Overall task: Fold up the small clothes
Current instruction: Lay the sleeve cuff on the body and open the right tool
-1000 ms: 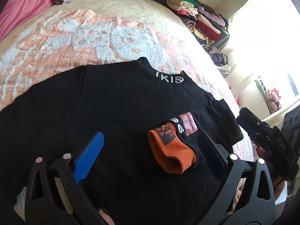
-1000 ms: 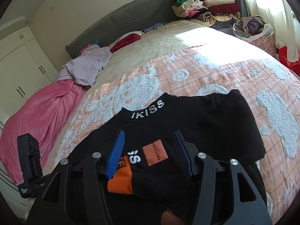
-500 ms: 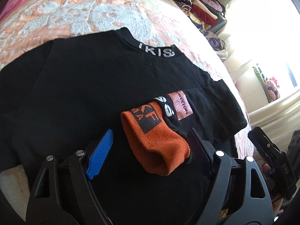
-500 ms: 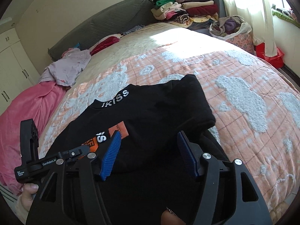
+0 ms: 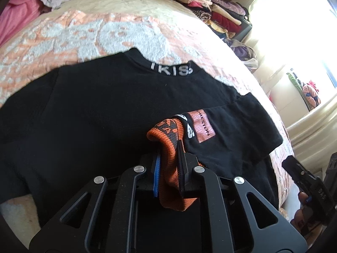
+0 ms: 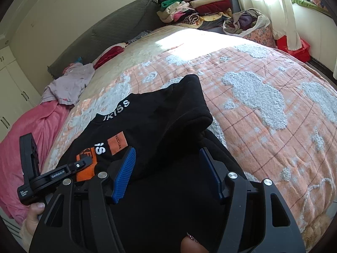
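Left gripper (image 5: 168, 168): jaws just closed, pinching orange cuff (image 5: 168, 145). Right gripper (image 6: 166, 168): spread over shirt (image 6: 160, 118). Risk: thick cuff slipping out when pulled.

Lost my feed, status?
Left gripper just closed on orange cuff. Right gripper open over black shirt. Nothing blocking.

One black sweater (image 5: 118, 109), two claws, one clothes stack (image 6: 193, 8), one bed (image 6: 263, 88)

Black sweater's (image 5: 109, 113) hem hidden beneath both grippers.
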Motion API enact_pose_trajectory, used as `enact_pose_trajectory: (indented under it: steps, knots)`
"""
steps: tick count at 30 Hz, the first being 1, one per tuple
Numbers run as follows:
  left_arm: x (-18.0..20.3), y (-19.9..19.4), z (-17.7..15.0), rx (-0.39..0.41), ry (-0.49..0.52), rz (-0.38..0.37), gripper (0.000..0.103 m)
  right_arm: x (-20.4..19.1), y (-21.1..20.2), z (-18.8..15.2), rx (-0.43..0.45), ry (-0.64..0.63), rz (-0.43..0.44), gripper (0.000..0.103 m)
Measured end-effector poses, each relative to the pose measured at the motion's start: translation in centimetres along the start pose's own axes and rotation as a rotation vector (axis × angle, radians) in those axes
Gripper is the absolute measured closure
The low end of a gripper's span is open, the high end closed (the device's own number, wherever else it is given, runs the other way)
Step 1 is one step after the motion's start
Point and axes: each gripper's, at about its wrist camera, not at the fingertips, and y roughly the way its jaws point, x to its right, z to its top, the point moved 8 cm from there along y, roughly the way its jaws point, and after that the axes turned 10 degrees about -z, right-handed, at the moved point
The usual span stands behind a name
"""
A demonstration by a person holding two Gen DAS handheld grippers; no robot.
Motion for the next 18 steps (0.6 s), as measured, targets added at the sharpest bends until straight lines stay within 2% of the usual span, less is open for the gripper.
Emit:
enact_pose_trajectory:
  steps: [8,18]
  knots:
    - [0.4,-3.6,1.9,0.079,0.057,0.052,0.097,0.3,-0.3,0.0,0.008,0.005,-0.004,0.042]
    - [-2.6,-5.5,2.0,0.096,-0.002,0.087,0.097,0.0,0.5,-0.7,-0.013,-0.012,-0.006,0.042]
